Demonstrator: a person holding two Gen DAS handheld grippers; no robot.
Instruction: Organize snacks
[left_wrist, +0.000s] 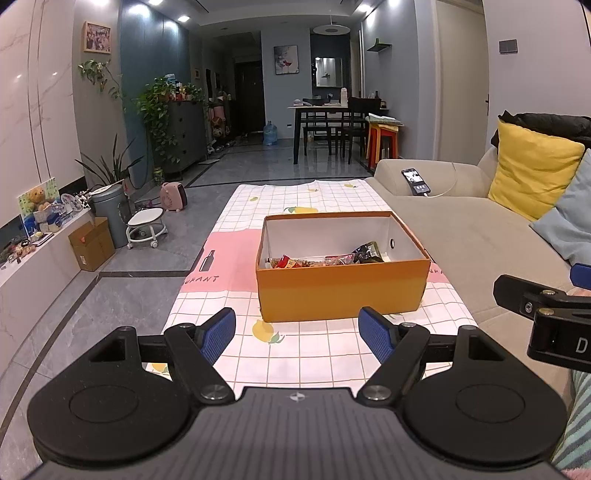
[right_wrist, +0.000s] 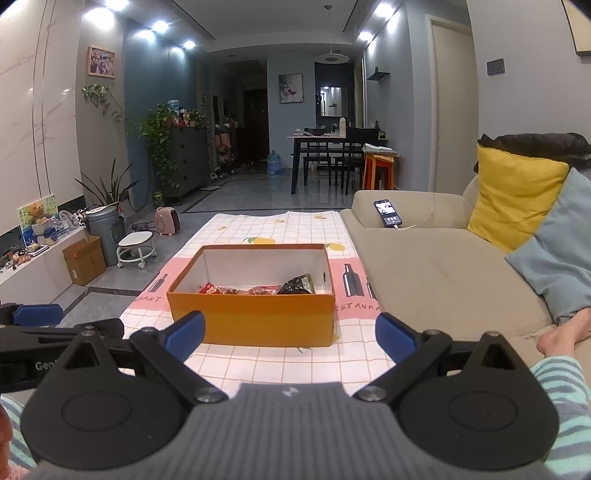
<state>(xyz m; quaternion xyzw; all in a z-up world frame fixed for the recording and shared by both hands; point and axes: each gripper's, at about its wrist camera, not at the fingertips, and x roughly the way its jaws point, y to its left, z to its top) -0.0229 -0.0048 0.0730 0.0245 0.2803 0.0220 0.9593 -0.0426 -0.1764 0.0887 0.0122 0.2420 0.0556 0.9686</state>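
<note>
Left wrist view: the orange box (left_wrist: 341, 291) sits on the checked cloth (left_wrist: 295, 350), straight ahead, long side across. Snack packets (left_wrist: 325, 259) lie inside. The left gripper (left_wrist: 297, 334) and right gripper (right_wrist: 290, 338) are spread wide, holding nothing, about equally near.

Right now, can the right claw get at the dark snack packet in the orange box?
Probably yes: the right claw is open, the orange box has no lid, and the dark snack packet lies on top.

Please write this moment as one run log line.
left gripper: open, empty | right gripper: open, empty | snacks: in orange box
</note>
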